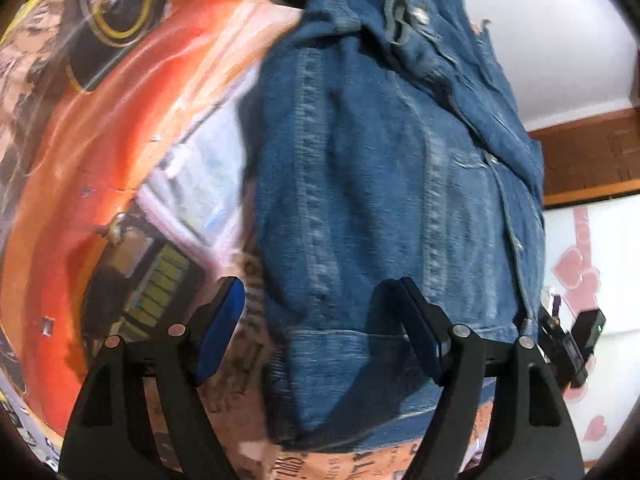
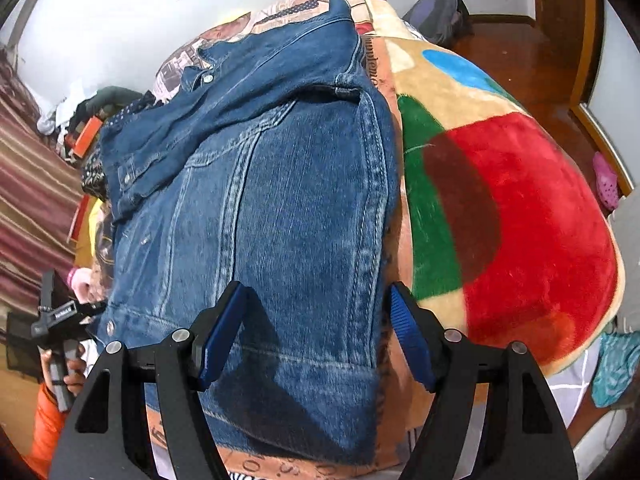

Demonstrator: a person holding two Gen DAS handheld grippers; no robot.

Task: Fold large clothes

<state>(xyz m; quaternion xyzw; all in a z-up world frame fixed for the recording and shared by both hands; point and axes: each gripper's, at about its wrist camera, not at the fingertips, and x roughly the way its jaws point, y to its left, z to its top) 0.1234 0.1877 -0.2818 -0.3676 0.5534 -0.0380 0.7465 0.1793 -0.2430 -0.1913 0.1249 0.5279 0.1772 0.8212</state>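
Observation:
A blue denim jacket (image 1: pixel 380 184) lies spread on a bed, collar at the far end and hem toward me. In the left wrist view my left gripper (image 1: pixel 320 324) stands open over the hem's left corner. One blue pad (image 1: pixel 422 336) is above the denim, the other (image 1: pixel 222 328) is just off its edge over the printed bedcover (image 1: pixel 120 128). In the right wrist view the jacket (image 2: pixel 280 200) fills the middle. My right gripper (image 2: pixel 318 332) is open over the hem's right corner, and neither pad presses the cloth. A hand in an orange sleeve (image 2: pixel 44 420) holds the left gripper's body at the far left.
A plush blanket (image 2: pixel 520 208) in red, green and beige covers the bed to the right of the jacket. Beyond it is a wooden floor (image 2: pixel 520 52) with a dark backpack (image 2: pixel 438 12) and a pink shoe (image 2: pixel 606 184). Clutter (image 2: pixel 92 120) is piled past the jacket's left side.

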